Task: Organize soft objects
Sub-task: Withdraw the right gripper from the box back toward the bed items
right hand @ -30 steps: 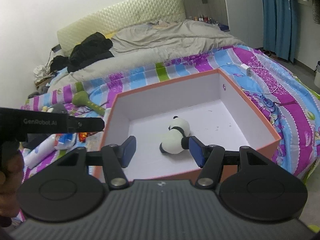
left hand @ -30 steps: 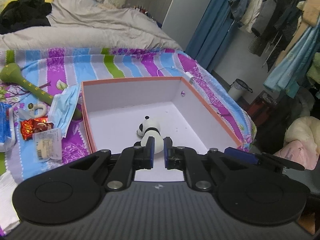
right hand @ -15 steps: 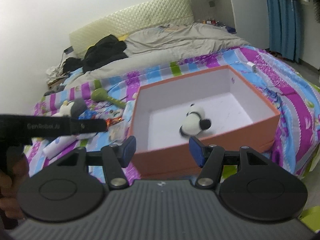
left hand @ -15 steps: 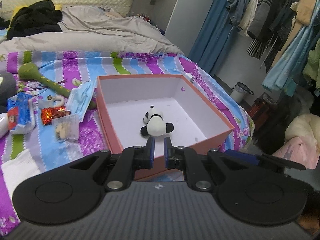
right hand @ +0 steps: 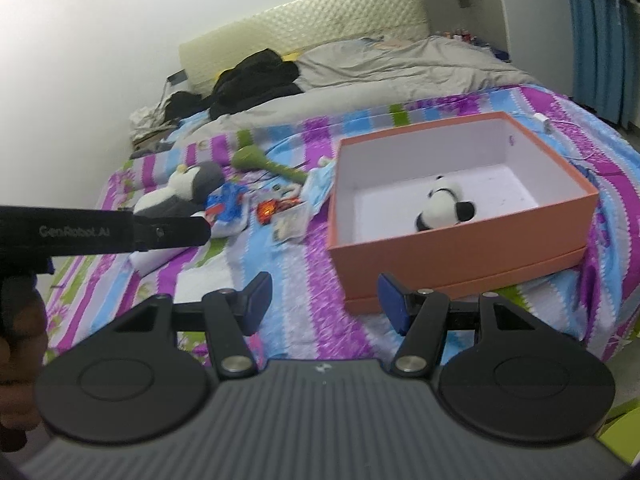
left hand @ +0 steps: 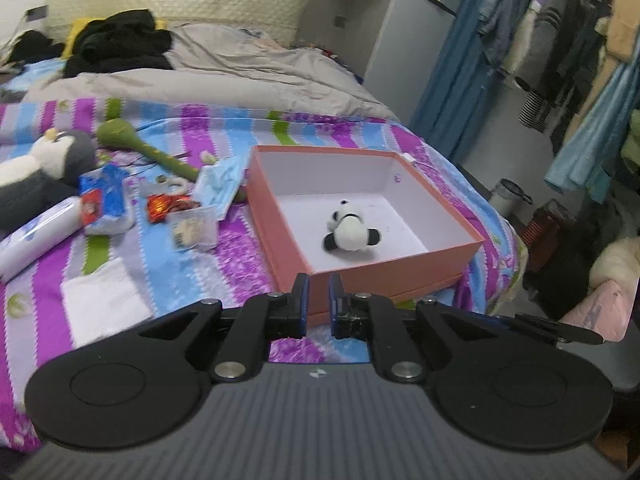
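A small panda plush (left hand: pixel 352 232) (right hand: pixel 442 204) lies on its side inside the orange box (left hand: pixel 392 276) (right hand: pixel 460 256), which sits on the striped bedspread. A grey and white penguin plush (left hand: pixel 44 160) (right hand: pixel 188 188) and a green plush stick (left hand: pixel 128 136) (right hand: pixel 256 158) lie left of the box. My left gripper (left hand: pixel 318 292) hovers in front of the box's near wall, shut with nothing between its pads. My right gripper (right hand: pixel 324 300) hangs open and empty over the bedspread, just left of the box's near corner.
Between the penguin and the box lie a blue tissue pack (left hand: pixel 106 204), a white tube (left hand: pixel 36 236), blue face masks (left hand: pixel 218 184), a red wrapper (left hand: pixel 164 206) and a white tissue (left hand: pixel 104 300). A grey duvet (left hand: pixel 240 76) covers the far bed. The bed's edge drops off right of the box.
Both grippers have pulled back from over the box, which with the panda now lies farther ahead. More of the bedspread and the penguin has come into view. Neither gripper's jaws changed.
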A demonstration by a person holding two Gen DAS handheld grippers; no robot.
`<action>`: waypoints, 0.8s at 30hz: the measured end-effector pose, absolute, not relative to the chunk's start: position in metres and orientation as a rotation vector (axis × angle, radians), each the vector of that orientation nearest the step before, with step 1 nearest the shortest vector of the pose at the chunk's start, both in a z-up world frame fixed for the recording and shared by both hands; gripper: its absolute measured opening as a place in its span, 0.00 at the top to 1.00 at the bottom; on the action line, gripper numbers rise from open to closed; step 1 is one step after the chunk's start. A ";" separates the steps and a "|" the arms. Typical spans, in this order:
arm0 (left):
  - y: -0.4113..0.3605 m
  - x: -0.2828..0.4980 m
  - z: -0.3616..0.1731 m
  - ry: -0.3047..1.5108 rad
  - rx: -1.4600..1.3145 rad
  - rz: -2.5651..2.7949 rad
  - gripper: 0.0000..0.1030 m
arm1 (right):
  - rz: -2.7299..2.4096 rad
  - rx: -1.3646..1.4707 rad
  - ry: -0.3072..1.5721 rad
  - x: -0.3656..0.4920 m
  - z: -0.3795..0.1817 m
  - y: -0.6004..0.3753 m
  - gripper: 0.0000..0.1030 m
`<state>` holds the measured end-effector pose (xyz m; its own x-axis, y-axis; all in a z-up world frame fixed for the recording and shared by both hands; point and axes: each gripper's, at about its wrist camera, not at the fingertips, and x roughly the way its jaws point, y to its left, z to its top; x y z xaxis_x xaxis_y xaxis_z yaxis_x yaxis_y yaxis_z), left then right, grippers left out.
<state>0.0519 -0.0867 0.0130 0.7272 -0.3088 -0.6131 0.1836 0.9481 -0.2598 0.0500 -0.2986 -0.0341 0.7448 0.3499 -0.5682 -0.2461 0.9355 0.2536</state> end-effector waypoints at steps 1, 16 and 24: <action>-0.082 0.047 0.011 0.707 -0.198 -0.263 0.88 | 0.335 0.162 0.654 0.048 -0.035 -0.296 0.40; -0.026 -0.012 -0.017 0.697 -0.251 -0.070 0.86 | 0.440 0.076 0.681 0.027 -0.068 -0.246 0.40; -0.007 0.000 -0.034 0.711 -0.282 -0.037 0.66 | 0.440 0.052 0.684 0.034 -0.076 -0.236 0.40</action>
